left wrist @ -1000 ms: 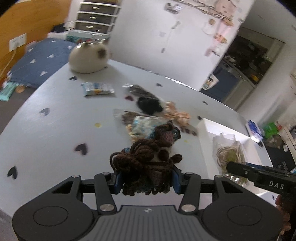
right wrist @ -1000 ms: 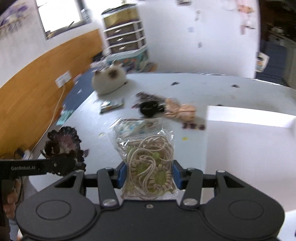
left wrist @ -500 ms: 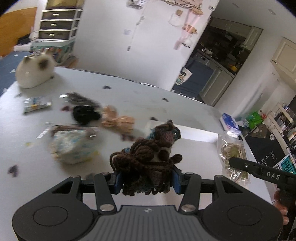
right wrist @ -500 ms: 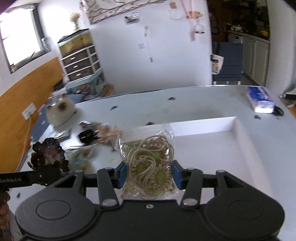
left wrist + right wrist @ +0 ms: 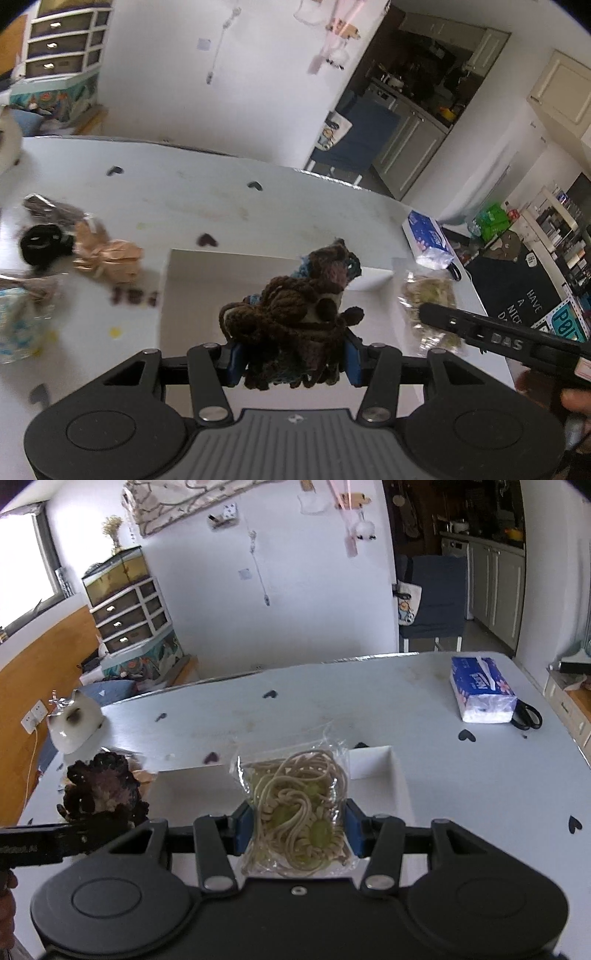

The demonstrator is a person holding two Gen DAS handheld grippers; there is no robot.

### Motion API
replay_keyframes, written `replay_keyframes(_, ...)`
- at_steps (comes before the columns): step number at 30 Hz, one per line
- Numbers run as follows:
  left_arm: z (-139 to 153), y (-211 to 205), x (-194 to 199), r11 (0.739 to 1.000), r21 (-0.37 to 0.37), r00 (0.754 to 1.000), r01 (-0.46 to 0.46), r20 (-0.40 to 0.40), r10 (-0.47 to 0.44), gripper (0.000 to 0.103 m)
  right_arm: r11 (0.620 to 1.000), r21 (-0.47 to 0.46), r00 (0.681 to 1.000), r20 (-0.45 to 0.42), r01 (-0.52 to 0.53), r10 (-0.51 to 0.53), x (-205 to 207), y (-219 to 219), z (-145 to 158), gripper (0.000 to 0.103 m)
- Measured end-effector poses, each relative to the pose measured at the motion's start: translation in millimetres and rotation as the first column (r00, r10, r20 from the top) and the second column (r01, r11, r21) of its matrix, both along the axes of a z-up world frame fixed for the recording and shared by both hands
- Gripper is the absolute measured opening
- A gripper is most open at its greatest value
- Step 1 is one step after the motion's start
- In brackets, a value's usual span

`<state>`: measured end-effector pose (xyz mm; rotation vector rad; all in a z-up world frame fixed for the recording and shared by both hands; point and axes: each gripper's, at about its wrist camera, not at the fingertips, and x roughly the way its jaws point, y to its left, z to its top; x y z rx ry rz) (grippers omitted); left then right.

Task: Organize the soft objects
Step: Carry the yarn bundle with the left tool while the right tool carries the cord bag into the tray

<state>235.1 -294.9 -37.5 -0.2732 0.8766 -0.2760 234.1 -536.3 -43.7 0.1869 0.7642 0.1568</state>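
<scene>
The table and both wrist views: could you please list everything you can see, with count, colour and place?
table: one, white with dark heart marks.
shallow box: one, white, near the table's front.
tissue pack: one, blue and white, far right.
scissors: one, black, beside the tissue pack.
cat figure: one, white, far left.
black scrunchie: one, left.
peach bundle: one, beside the scrunchie.
crochet piece: one, brown, in the left hand-held gripper.
bagged cord: one, beige, in the right hand-held gripper.
</scene>
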Motion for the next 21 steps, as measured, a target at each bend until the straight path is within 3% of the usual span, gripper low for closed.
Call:
replay_keyframes(11, -34, -38, 53, 0.999, 0.029, 0.993, 0.031, -0.112, -0.027, 0.051, 1.0, 0.01, 0.984, -0.177, -0.005, 0.007, 68, -22, -57, 0.051)
replay_keyframes(21, -71, -63, 102, 0.995, 0.077, 0.979, 0.068, -0.195, -0.052, 0.051, 0.997, -0.028, 0.968, -0.242, 0.069, -0.074, 91, -28, -78, 0.051)
